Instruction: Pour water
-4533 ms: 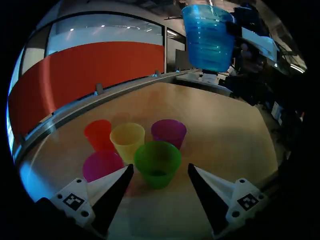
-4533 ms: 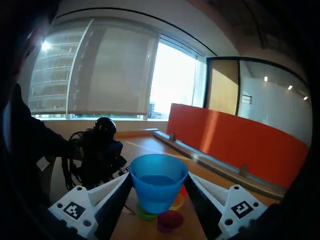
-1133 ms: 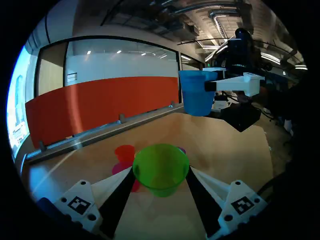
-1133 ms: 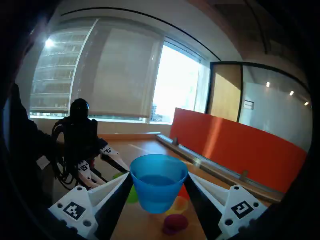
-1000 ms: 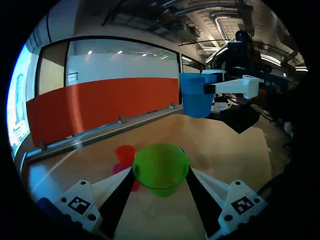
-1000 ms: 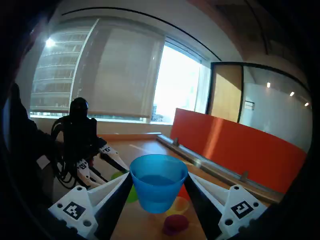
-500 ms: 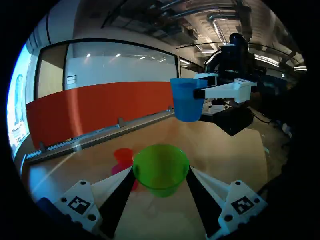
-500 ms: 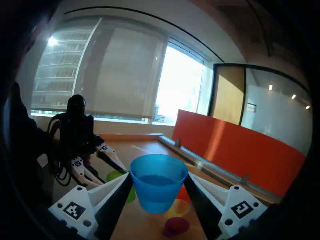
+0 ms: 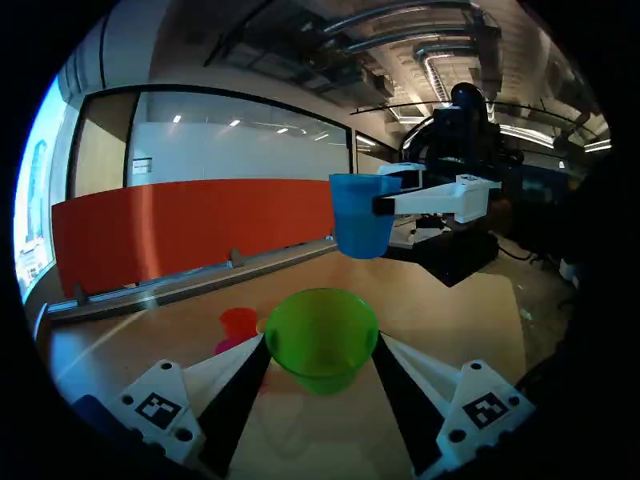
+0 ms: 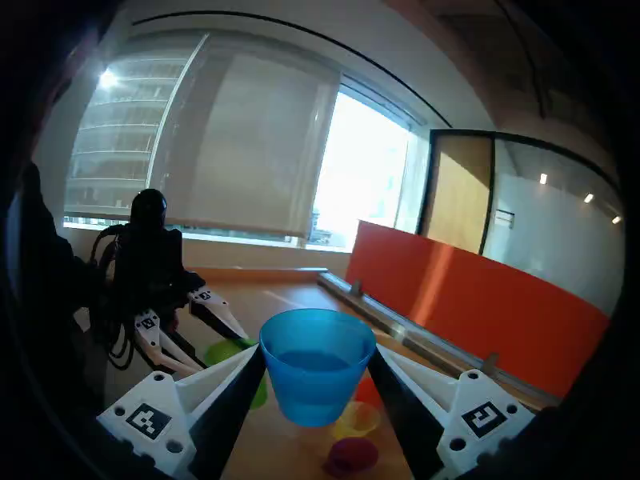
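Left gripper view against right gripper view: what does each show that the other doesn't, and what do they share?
Left gripper view: ceiling pipes and the blue cup from outside, side-on. Right gripper view: a bright window, a drawn blind and the water inside that cup. Both: the blue cup, the green cup, the orange partition and the wooden table.

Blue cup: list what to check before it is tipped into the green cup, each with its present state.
1. The right claw grips the blue cup: ok.
2. There is water in the blue cup: ok.
3. The left claw holds the green cup upright: ok.
4. The blue cup is over the green cup's mouth: not ok; it hangs off to one side.
5. The green cup is empty: cannot tell.
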`<state>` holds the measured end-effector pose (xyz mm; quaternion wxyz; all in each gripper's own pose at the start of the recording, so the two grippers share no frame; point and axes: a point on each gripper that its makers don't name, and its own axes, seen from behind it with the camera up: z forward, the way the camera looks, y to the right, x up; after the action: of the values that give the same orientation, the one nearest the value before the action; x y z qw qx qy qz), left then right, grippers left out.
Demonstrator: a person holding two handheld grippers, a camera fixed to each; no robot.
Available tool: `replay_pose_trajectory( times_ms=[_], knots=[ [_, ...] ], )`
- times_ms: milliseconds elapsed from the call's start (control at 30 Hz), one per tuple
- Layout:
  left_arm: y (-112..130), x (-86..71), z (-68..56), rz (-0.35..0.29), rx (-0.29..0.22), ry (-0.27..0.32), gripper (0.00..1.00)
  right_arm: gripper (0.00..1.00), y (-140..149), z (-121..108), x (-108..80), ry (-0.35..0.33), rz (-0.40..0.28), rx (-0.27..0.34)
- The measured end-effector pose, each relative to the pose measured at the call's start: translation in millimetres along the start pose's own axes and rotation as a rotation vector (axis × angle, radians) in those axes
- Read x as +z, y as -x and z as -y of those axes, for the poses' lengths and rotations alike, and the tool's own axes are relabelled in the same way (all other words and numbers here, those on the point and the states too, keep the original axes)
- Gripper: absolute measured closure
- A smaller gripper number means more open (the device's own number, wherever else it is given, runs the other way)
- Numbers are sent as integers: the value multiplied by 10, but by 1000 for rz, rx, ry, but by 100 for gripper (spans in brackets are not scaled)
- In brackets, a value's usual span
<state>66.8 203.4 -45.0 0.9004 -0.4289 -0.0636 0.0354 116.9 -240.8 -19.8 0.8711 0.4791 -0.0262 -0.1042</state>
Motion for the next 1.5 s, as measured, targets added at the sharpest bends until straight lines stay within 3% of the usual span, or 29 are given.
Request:
replay_pose_trajectory(
  times_ms=[367,1500],
  knots=[
    [-82,-40,-28,-46,-37,11,13,9,-20,37,20,-7,-1,-8],
    [-151,-16,-121,-67,2,27,13,9,-31,40,38,-8,-3,-14]
  ],
)
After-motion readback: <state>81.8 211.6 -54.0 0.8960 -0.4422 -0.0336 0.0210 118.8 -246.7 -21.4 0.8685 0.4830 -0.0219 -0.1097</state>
